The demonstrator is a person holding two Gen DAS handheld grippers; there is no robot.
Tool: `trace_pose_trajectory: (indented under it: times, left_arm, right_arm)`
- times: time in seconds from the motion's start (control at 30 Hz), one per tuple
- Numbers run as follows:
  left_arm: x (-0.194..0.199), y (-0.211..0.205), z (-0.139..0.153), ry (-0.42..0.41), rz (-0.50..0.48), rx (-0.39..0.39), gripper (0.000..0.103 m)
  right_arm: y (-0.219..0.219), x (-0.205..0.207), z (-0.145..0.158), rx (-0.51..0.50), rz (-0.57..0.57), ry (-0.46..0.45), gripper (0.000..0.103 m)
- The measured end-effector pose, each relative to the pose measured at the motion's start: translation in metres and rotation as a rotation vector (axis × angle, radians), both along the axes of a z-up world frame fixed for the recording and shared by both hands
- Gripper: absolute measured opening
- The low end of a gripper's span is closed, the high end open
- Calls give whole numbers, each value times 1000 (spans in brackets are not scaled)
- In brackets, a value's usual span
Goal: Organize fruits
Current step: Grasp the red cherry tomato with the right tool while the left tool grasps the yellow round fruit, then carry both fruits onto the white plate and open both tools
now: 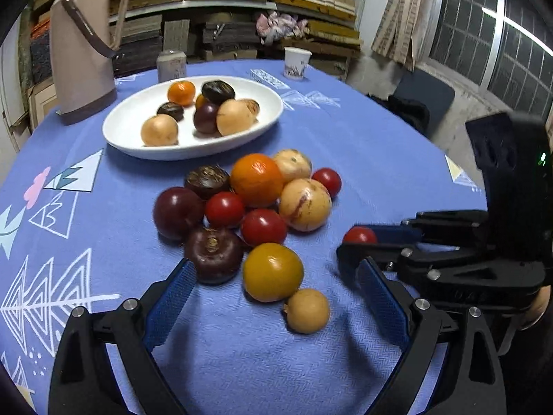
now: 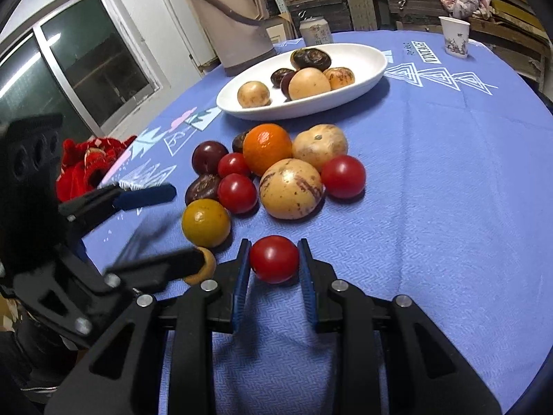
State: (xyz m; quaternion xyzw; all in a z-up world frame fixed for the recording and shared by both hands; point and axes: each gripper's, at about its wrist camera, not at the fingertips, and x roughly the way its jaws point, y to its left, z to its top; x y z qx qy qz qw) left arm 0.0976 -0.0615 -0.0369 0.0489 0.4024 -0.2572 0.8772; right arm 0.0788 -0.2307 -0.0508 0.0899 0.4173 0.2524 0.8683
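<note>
Leftmost, upper left of the left wrist view: tall beige thermos (image 1: 83, 52) on the blue-clothed desk (image 1: 363, 138). Just right of it, upper centre: white oval plate (image 1: 124, 131) holding several fruits, tan, dark purple and orange. Below the plate, mid-frame: loose fruit pile (image 1: 249, 200) on the cloth, with an orange (image 1: 256, 179), red tomatoes, dark plums and a striped tan melon-like fruit (image 1: 305, 204). Bottom centre: left gripper (image 1: 276, 294) spread wide, empty, a yellow fruit (image 1: 273, 271) and small tan fruit (image 1: 307, 310) between its blue pads. Right edge, mid-height: right gripper (image 1: 349, 242) closed around a red tomato (image 1: 359, 235).

Right wrist view, bottom centre: right gripper (image 2: 274, 259) clamped on the red tomato (image 2: 274, 258), both pads touching it, near the desk surface, apart from the pile. Upper right: paper cup (image 2: 455, 36).
</note>
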Motion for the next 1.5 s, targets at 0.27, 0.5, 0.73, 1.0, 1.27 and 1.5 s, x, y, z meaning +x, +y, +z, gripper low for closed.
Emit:
trace_pose_trajectory:
  times: [0.27,0.5,0.73,1.0,1.27,1.5]
  left_arm:
    - [-1,1,-1,13,17,-42,76]
    - [2,-8,-14,98,14,-27,45]
    - [11,-5,-14,106,61,-36,45]
    - [8,-12,-11,66,46,-14,39]
    - [-8,6,12,-17,64,23,39]
    - [12,25,41,-86,123,74,39]
  right_arm:
    - [-10,0,2,43,-27,-9,26]
    - [-12,-2,3,55,-27,-20,27]
    - [-12,-4,4,56,-25,-29,27]
    - [-12,-5,4,54,-25,-30,27]
    - [-10,-7,7,33,-31,-46,27]
    - [-4,-9,26,-96,-46,-130,27]
